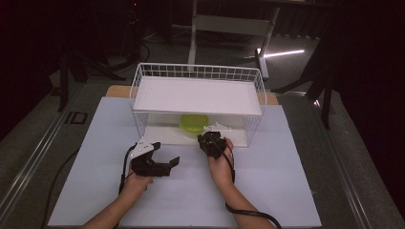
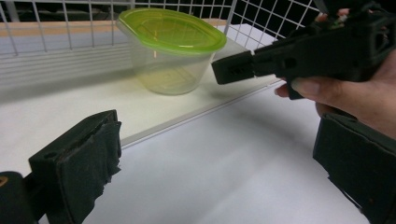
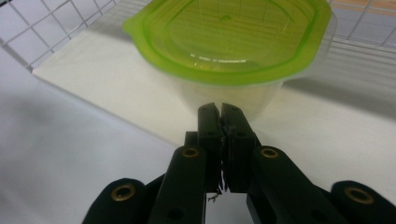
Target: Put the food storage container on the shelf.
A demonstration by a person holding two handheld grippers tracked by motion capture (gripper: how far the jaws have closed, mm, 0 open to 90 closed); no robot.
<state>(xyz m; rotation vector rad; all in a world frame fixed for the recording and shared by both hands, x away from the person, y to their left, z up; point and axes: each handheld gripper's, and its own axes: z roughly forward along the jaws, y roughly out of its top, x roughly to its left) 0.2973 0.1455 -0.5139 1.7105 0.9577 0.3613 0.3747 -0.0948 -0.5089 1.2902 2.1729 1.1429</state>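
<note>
While the clear plastic tub with a lime-green lid (image 3: 229, 51) sits on the lower shelf of the white wire rack (image 1: 198, 71), the right gripper (image 3: 220, 108) hovers clenched just before it, left gripper (image 2: 219, 154) gaping beside, so looks like the reach-in step, and those jaws need opening first.

container (image 3: 224, 88): clear, lime-green lid (image 3: 229, 37)
wire rack (image 1: 143, 76): white grid
shelf board (image 1: 196, 95): white
surface (image 1: 267, 186): pale lilac-white
jaws: black
</note>
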